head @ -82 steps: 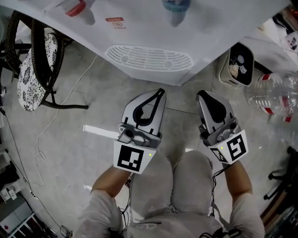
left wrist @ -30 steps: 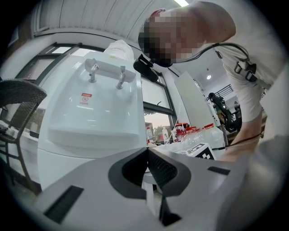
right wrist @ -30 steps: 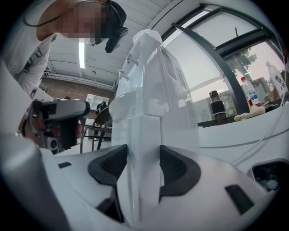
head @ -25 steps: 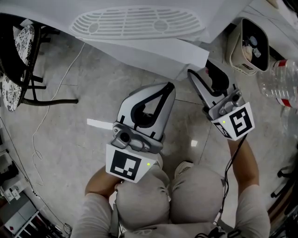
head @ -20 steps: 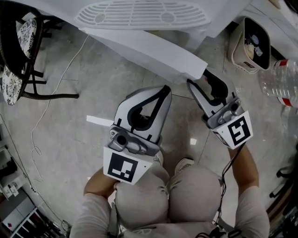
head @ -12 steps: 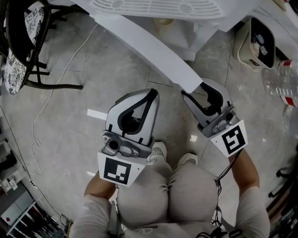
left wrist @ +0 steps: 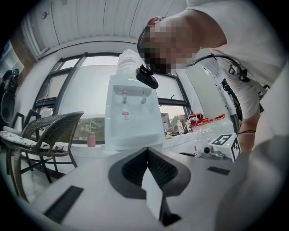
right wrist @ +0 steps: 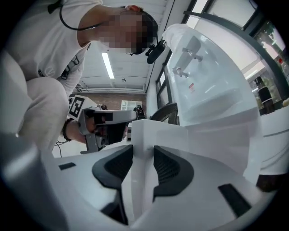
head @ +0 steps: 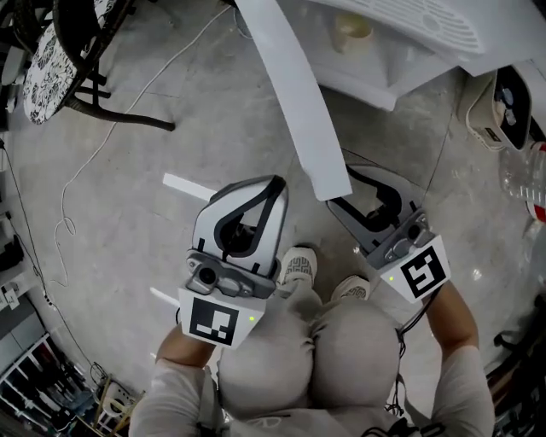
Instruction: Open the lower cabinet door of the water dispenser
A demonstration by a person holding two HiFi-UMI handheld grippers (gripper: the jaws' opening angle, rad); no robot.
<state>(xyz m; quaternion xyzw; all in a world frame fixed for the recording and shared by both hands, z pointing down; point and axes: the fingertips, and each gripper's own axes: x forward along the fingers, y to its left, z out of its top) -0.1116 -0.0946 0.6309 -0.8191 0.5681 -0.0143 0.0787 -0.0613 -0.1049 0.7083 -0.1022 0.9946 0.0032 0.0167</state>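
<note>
The white water dispenser (head: 409,21) stands at the top of the head view, its drip grille showing. Its lower cabinet door (head: 303,111) is swung wide out towards me, baring the cabinet inside with a beige roll (head: 351,32). My right gripper (head: 343,193) has the door's free edge between its pads; the right gripper view shows the door edge (right wrist: 149,131) filling the gap of the right gripper (right wrist: 143,164), whose jaws are closing onto it. My left gripper (head: 278,181) hangs left of the door, shut on nothing, and in its own view the left gripper (left wrist: 146,150) points at the dispenser (left wrist: 133,117).
A black chair with a patterned cushion (head: 68,51) stands at the upper left, and a white cable (head: 94,171) trails over the grey floor. At the right are a beige bin (head: 503,107) and clear water bottles (head: 525,175). My shoes (head: 299,265) are just behind the grippers.
The door has swung from nearly closed to wide open, drawn by the right gripper towards me. Both grippers have moved back from the dispenser, the left one still shut and empty.
</note>
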